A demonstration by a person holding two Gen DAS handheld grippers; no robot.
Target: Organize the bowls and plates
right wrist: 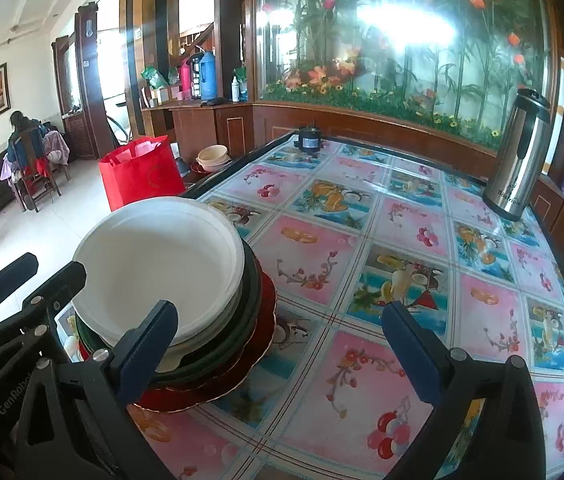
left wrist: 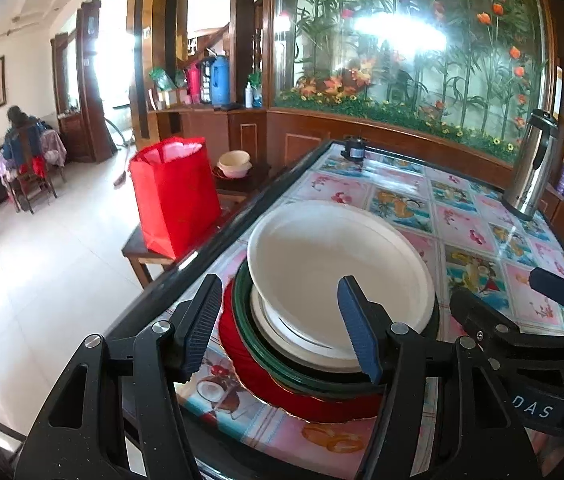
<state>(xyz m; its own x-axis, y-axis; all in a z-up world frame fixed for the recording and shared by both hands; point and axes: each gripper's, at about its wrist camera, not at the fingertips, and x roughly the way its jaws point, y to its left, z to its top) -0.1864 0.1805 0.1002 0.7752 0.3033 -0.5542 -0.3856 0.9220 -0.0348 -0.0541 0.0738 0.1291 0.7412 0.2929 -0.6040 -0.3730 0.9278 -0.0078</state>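
White bowl (left wrist: pixel 337 276) sitting atop stacked plates (left wrist: pixel 254 376) on desk (right wrist: pixel 361 280), left gripper (left wrist: pixel 282 326) and right gripper (right wrist: pixel 282 344) both hovering, fingers apart

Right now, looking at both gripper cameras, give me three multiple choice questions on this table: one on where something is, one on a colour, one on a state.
1. Where does the steel thermos stand?
A. far right of the table
B. on the stack
C. on the floor

2. What colour is the bottom plate of the stack?
A. blue
B. red
C. yellow

3. How is the right gripper?
A. shut on a plate
B. open, holding nothing
C. out of view

Answers: 1 A, it stands near the table's far right edge. 2 B, a red rim shows under the green plate. 3 B, only tablecloth shows between its fingers.
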